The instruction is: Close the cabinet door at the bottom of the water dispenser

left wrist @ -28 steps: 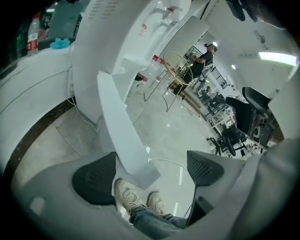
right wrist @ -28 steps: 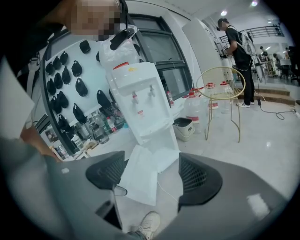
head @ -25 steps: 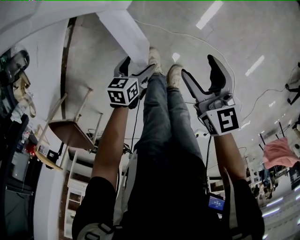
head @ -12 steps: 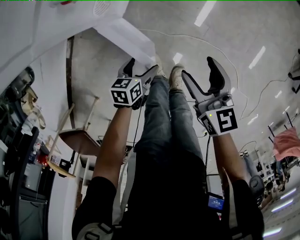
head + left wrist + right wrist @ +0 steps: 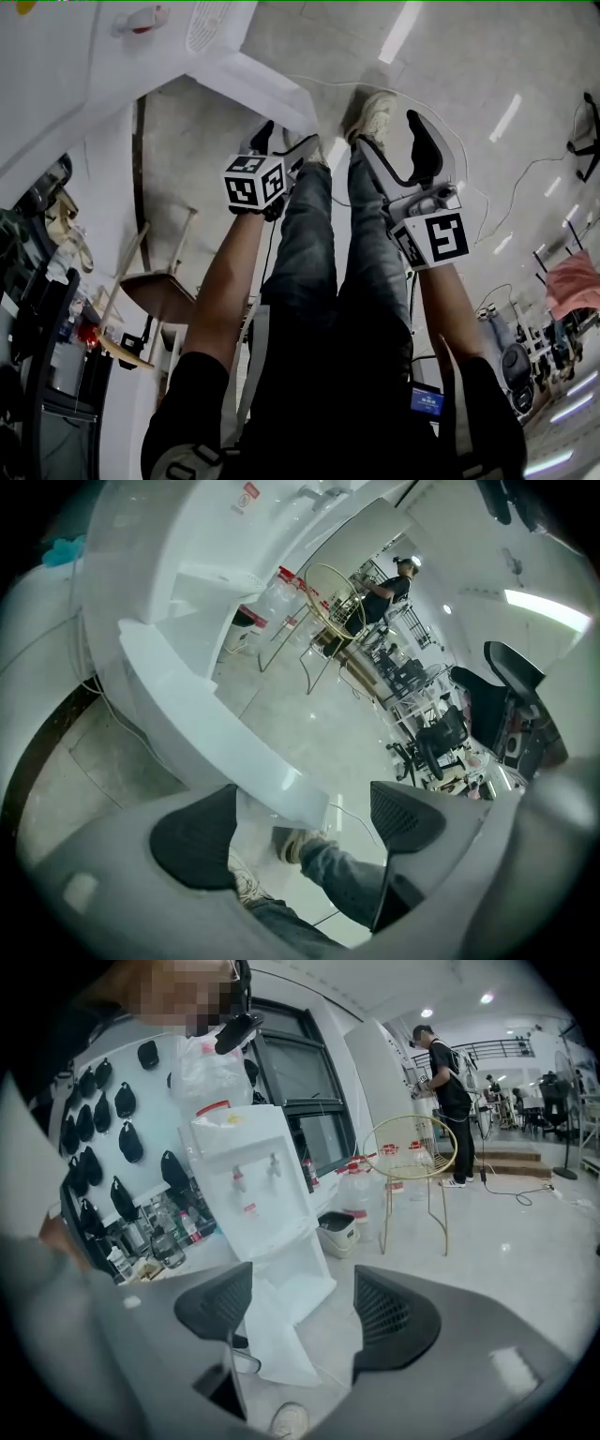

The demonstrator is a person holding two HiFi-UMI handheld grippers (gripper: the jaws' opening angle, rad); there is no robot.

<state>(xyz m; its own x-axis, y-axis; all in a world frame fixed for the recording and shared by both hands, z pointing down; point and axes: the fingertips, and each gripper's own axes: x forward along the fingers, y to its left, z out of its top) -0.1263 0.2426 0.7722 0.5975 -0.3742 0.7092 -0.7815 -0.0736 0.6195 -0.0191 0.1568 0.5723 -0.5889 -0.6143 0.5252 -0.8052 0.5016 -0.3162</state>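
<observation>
While the left gripper [image 5: 284, 139] and right gripper [image 5: 389, 136] gape empty, the right's jaws just narrowing, one water dispenser [image 5: 248, 1185] stands at twelve o'clock, its one cabinet door [image 5: 277, 1335] swung open, one wire chair [image 5: 408, 1162] at two o'clock.

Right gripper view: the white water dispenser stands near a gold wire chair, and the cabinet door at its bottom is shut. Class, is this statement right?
Not quite. The cabinet door is open, swung out from the bottom of the water dispenser, as the right gripper view shows. The rest holds: the dispenser is white and the gold wire chair stands near it.
</observation>
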